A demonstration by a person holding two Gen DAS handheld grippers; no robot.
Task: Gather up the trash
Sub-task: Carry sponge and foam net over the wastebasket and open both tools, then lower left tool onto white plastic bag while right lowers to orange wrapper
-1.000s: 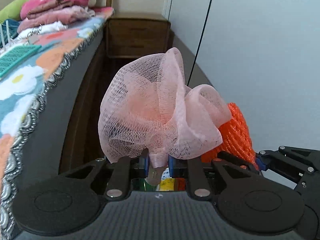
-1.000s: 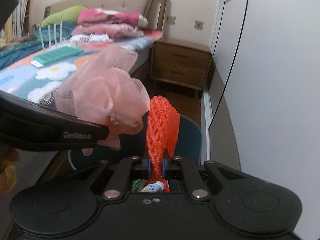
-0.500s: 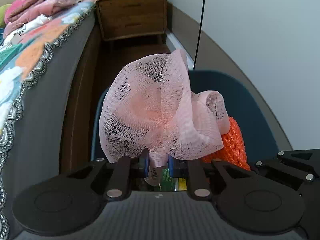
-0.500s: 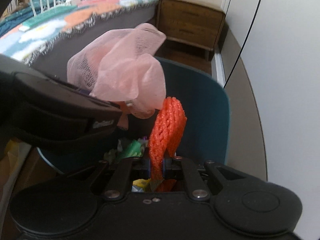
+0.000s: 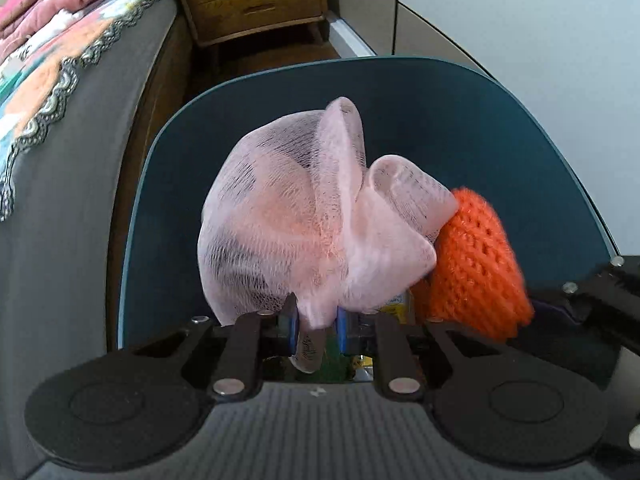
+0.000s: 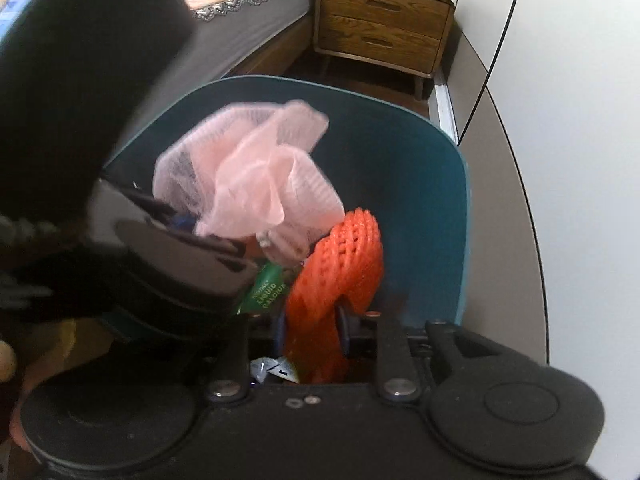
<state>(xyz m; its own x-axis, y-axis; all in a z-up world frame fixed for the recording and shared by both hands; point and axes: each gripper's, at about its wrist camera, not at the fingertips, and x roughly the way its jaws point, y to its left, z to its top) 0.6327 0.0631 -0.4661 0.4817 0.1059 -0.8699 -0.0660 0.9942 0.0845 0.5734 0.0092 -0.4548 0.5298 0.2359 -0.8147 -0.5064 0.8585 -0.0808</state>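
Over the teal plastic bin (image 6: pixel 432 184), the right hand-held gripper (image 6: pixel 311 330), jaws opening around the orange foam fruit net (image 6: pixel 340 264), risks snagging it, while the left hand-held gripper (image 5: pixel 316 330) pinches the pink mesh net (image 5: pixel 304 224), which could catch the rim.

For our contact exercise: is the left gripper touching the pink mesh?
Touching. The left wrist view shows the left gripper pinching the bottom of the pink mesh between its blue fingers, with no gap, above the blue bin.

Teal bin (image 6: pixel 452 216) stands on the wooden floor (image 5: pixel 280 54).
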